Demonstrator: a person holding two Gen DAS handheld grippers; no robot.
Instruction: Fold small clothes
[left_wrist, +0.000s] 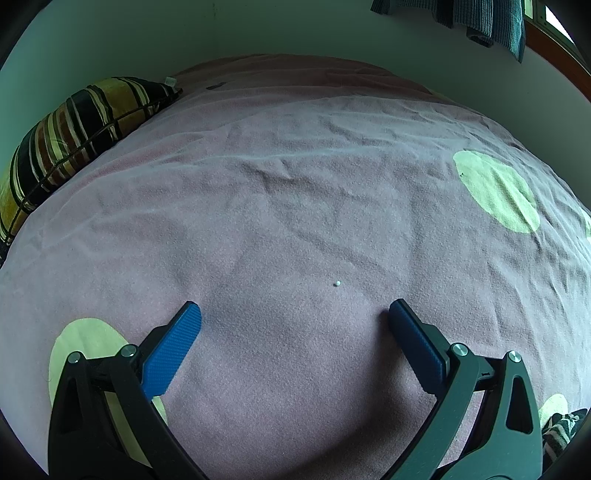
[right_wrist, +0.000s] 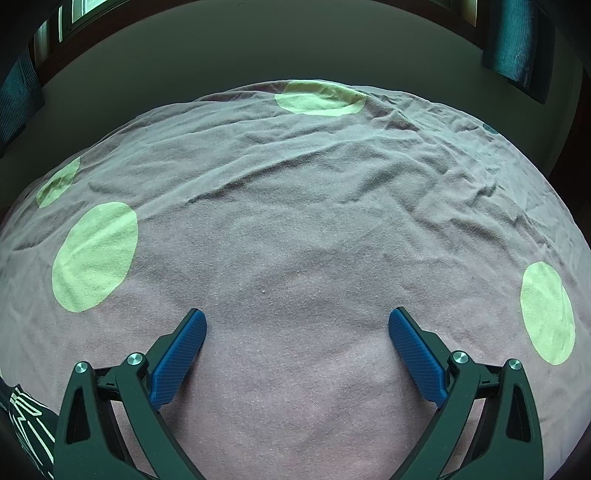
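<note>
While your left gripper (left_wrist: 293, 314) and right gripper (right_wrist: 297, 321) hang spread wide and empty over the bedspread (left_wrist: 295, 192), a dark patterned garment (right_wrist: 26, 432) lies at its near edge.

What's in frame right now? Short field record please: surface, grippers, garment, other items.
surface: pink bedspread with pale green dots, wrinkled
left gripper: open, empty, over the bedspread
right gripper: open, empty, over the bedspread
garment: dark patterned fabric only at frame edge, not held
other: striped pillow at far left; small white speck ahead of left gripper
fold status: not started
</note>
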